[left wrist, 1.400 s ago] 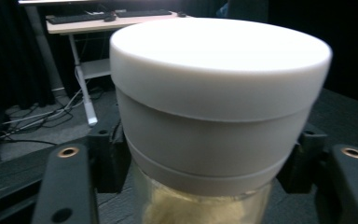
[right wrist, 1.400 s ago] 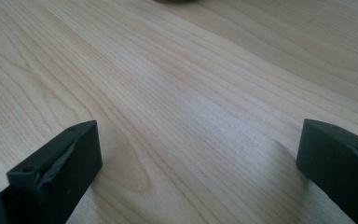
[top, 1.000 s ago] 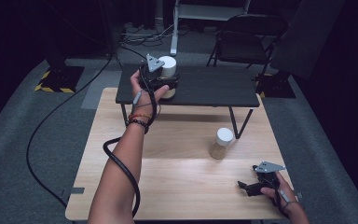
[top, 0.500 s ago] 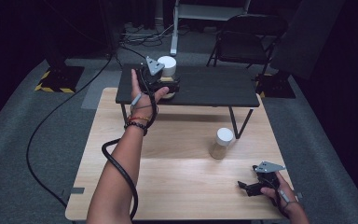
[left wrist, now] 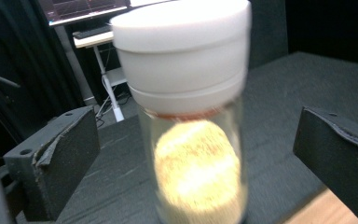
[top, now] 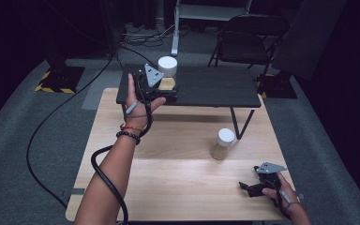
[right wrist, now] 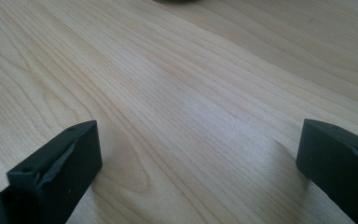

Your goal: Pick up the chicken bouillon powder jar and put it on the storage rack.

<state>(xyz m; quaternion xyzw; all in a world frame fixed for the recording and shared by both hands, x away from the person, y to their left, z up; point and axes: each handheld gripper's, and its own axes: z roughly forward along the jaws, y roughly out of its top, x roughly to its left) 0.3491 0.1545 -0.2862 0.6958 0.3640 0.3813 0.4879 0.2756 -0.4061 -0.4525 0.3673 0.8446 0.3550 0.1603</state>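
Note:
A glass jar (top: 168, 70) with a white lid and pale yellow-brown filling stands upright on the low black table (top: 215, 89). My left gripper (top: 169, 90) sits at that jar from the near side. In the left gripper view the jar (left wrist: 196, 70) stands between the two black jaws of my left gripper (left wrist: 196, 135), with a clear gap on each side. These jaws have just been opening and are now open. My right gripper (top: 248, 187) rests low over the wooden table (top: 168, 178) at the near right. The right gripper (right wrist: 198, 149) is open with only bare wood between its jaws.
A second white-lidded jar (top: 222, 143) stands on the wooden table right of centre, just in front of the black table's leg. A thick black cable (top: 103, 173) trails along the left forearm. A folding chair (top: 248, 42) stands behind the black table.
The left gripper has let go of the jar on the black table and drawn back a little toward the near side. The right gripper has stayed where it was.

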